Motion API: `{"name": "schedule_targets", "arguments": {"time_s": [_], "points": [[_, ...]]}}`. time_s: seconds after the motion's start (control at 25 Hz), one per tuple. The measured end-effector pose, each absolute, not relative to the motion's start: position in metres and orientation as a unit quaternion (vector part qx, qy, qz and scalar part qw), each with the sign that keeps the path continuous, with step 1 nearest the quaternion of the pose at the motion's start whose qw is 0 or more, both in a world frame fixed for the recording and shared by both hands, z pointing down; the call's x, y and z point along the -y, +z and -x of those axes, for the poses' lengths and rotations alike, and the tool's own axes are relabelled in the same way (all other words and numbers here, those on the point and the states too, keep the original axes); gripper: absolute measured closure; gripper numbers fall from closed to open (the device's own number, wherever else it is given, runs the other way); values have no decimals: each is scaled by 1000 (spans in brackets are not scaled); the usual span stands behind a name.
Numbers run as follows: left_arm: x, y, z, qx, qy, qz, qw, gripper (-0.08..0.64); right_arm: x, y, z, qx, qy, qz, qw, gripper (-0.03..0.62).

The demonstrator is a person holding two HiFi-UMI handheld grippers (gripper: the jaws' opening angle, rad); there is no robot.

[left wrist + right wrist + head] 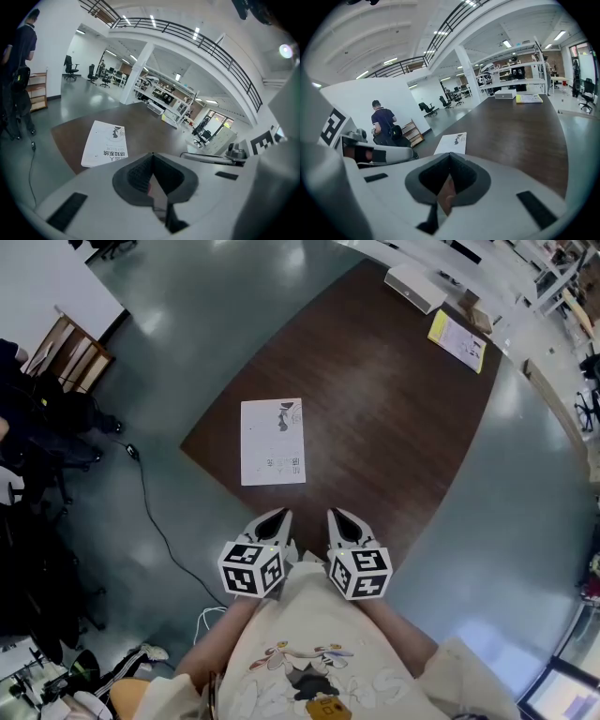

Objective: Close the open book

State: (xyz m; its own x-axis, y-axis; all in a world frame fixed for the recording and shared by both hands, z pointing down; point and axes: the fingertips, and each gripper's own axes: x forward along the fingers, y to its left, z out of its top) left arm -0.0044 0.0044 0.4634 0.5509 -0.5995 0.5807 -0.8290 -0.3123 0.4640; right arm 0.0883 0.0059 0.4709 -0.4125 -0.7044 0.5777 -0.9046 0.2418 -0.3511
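1. Close to the person's chest at bottom centre of the head view, the left hand-held gripper (277,518) and right hand-held gripper (340,517) both have their jaws pressed together with nothing between them.
2. At mid-frame the book (273,442) lies flat on the dark table (394,418), cover up, near the table's lower-left edge. It looks already shut.
3. Nudging it with closed jaws would probably slide it over the smooth wood towards that edge.
4. A tip catching under the cover could flip it open again.
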Motion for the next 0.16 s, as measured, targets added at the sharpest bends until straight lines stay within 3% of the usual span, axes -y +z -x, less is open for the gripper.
{"name": "schedule_targets", "arguments": {"time_s": [0.16], "points": [[-8, 464, 4, 452, 150, -793, 380, 554, -9, 472, -90, 775, 331, -516, 154, 586]]}}
